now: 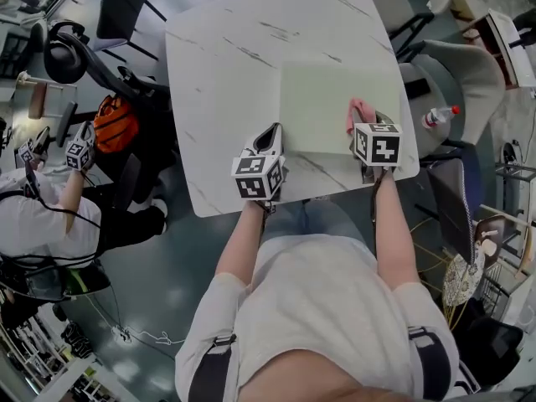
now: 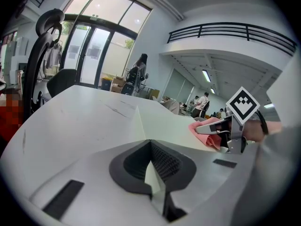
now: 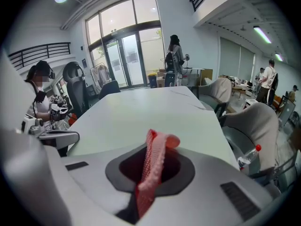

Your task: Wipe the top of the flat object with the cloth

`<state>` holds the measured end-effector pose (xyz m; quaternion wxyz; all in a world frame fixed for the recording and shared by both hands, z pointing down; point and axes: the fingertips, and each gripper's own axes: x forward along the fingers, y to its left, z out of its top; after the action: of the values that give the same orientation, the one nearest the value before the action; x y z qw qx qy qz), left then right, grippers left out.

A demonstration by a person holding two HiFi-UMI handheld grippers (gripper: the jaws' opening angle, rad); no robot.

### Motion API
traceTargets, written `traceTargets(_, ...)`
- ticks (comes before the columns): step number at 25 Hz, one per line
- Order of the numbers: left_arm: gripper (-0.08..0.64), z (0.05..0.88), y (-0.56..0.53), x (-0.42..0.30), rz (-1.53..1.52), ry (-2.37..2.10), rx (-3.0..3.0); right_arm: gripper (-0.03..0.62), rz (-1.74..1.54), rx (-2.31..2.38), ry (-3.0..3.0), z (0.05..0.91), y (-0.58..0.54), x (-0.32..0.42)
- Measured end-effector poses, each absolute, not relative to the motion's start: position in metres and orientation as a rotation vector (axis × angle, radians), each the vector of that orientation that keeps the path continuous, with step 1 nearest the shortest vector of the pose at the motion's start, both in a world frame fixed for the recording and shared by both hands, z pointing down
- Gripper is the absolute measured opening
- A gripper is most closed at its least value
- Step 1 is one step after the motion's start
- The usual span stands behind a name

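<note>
A pale green flat sheet (image 1: 318, 105) lies on the white marble table (image 1: 226, 74), near its front right corner. My left gripper (image 1: 270, 136) is shut on the sheet's near-left corner; in the left gripper view that gripper (image 2: 155, 173) pinches the thin edge (image 2: 151, 179). My right gripper (image 1: 367, 124) is shut on a pink cloth (image 1: 359, 114) over the sheet's right side. The cloth (image 3: 153, 166) stands folded between the jaws in the right gripper view, above the sheet (image 3: 141, 121). In the left gripper view the cloth (image 2: 209, 128) rests on the sheet (image 2: 164, 124).
Grey chairs (image 1: 465, 74) and a bottle with a red cap (image 1: 440, 116) stand right of the table. A seated person (image 1: 50, 216) holding grippers is at the left, with a black office chair (image 1: 126, 7) and an orange object (image 1: 115, 124) close by.
</note>
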<state>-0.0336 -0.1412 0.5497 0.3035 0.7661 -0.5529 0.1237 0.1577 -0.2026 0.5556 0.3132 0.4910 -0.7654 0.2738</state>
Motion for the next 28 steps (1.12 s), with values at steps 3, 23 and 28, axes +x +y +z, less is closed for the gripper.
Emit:
traceTargets(3,0.014,0.55,-0.141,-0.033,0.331,-1.472,2.025,0.028,0.732,1.322,-2.002,0.556,-0.203,0.178)
traceTargets(23,0.014,0.55,-0.141,-0.033,0.341,-1.506,2.011,0.028,0.767,1.44,-1.922,0.554,-0.194,0.269)
traceTargets(28,0.014,0.549,-0.141,-0.033,0.333,-1.516,2.005,0.028,0.726,1.428,-1.914,0.552,-0.187,0.27)
